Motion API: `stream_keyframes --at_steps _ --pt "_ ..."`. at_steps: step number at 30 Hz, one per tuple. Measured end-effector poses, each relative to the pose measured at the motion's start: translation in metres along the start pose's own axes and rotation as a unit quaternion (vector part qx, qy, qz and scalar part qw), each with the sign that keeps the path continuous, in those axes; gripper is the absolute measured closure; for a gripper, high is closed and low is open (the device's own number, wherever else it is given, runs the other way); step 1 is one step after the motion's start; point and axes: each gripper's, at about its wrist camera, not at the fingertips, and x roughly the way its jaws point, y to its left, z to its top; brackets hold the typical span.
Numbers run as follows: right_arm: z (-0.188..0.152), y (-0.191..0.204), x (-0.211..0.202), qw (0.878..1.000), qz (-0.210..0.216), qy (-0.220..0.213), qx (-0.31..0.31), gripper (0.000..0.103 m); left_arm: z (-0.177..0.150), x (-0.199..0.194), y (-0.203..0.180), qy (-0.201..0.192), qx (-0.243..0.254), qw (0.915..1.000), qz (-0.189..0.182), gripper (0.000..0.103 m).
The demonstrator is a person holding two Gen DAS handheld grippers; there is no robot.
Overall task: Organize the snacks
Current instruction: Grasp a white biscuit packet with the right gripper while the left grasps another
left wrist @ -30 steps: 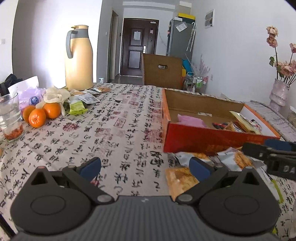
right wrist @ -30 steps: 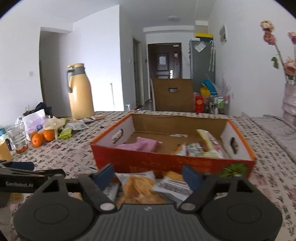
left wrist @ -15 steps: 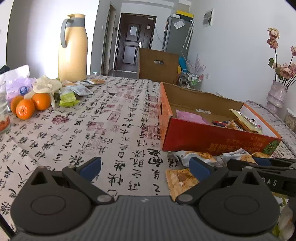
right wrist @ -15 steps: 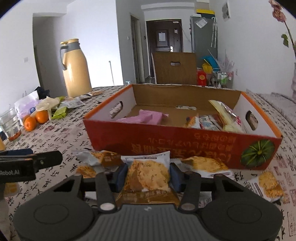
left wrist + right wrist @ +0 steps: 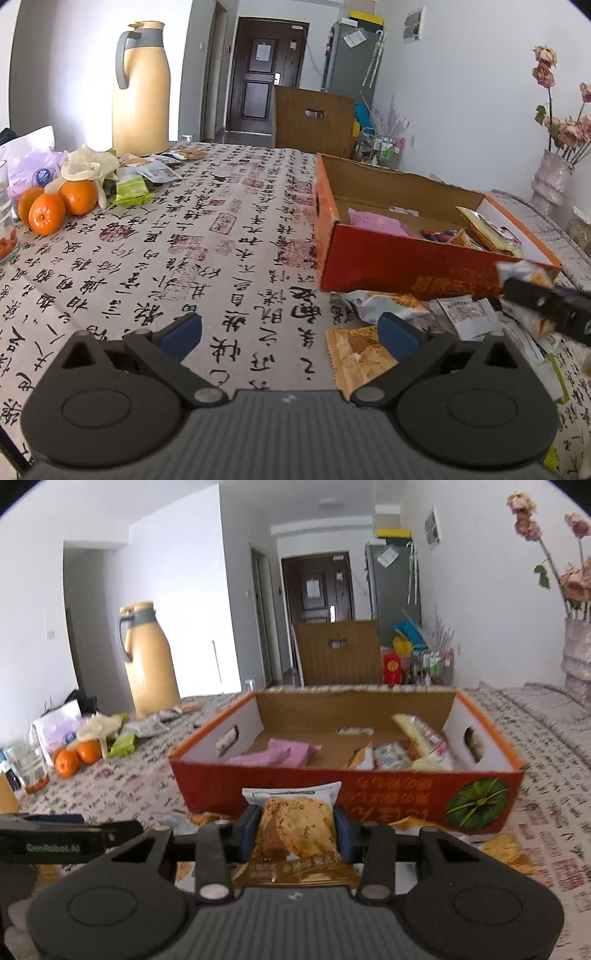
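**Right claw closing on a biscuit packet in front of the snack box**

The right claw (image 5: 295,829) had a biscuit packet (image 5: 295,830) between its blue pads, and the jaws were closing, with both pads already pressed against the packet's sides. The packet stood upright between the fingers, its white top edge above the pads and its gold lower edge hanging toward the camera. It sat just in front of the red front wall of the cardboard box (image 5: 369,794), which rested on the worktop (image 5: 221,240) under a cloth printed with calligraphy.

The left claw (image 5: 290,328) was spread wide with nothing between its pads. Its right pad lay over the corner of an orange snack packet (image 5: 354,358) lying flat on the cloth; contact could not be confirmed.

Inside the box were a pink packet (image 5: 280,753) on the left and several upright packets (image 5: 417,742) toward the right. More loose packets (image 5: 388,304) lay on the cloth, close against the box's front wall.

At the far left of the worktop stood a tan jug (image 5: 142,88), with three oranges (image 5: 55,206), a green packet (image 5: 131,188) and a glass (image 5: 27,764) nearby. A vase of dried flowers (image 5: 552,177) stood at the right, well apart from the box.
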Motion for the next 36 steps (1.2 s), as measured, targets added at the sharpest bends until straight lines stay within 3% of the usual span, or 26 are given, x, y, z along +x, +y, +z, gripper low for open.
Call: stream_keyframes --at_steps 7,17,29,36 --pt "0.001 -0.034 -0.022 0.999 -0.041 -0.028 0.021 0.062 0.004 0.005 -0.019 0.043 0.007 0.9990 -0.010 0.000" --pt "-0.017 -0.084 -0.023 0.993 -0.105 -0.018 0.048 0.062 0.004 0.025 -0.063 0.085 0.033 0.9958 0.004 0.000" --pt "-0.033 -0.092 -0.015 0.996 -0.080 -0.008 0.051 0.061 -0.003 0.053 -0.076 0.123 0.036 0.9899 0.061 0.000" --pt "-0.035 -0.092 -0.017 0.996 -0.065 -0.010 0.053 0.061 -0.007 0.049 -0.078 0.114 0.045 0.9910 0.054 0.003"
